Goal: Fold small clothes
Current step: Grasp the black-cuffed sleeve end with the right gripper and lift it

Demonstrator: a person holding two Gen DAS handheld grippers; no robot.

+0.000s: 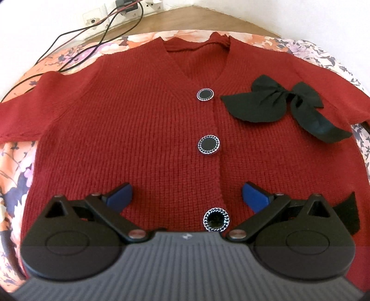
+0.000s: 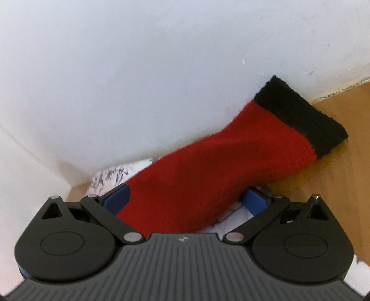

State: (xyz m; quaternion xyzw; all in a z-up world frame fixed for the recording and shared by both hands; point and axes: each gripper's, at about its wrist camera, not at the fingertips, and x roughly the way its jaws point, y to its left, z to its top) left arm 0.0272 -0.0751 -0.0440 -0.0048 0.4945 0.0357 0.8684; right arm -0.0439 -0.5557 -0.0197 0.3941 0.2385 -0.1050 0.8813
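A small red knit cardigan (image 1: 138,129) lies flat, front up, on a floral cloth (image 1: 16,162). It has three black round buttons (image 1: 208,144) down the middle and a black bow (image 1: 289,106) on the right chest. My left gripper (image 1: 187,196) hovers open over the lower front, its blue fingers (image 1: 121,196) either side of the button line. In the right wrist view a red sleeve (image 2: 219,162) with a black cuff (image 2: 300,115) stretches toward the wall. My right gripper (image 2: 186,200) stands open with the sleeve lying between its wide-apart blue fingers (image 2: 116,200).
A white wall (image 2: 138,69) stands close behind the sleeve, meeting a wooden surface (image 2: 335,185). Black and red cables (image 1: 92,41) run from wall sockets (image 1: 129,7) over the cloth's far left. Floral cloth (image 2: 106,176) shows under the sleeve.
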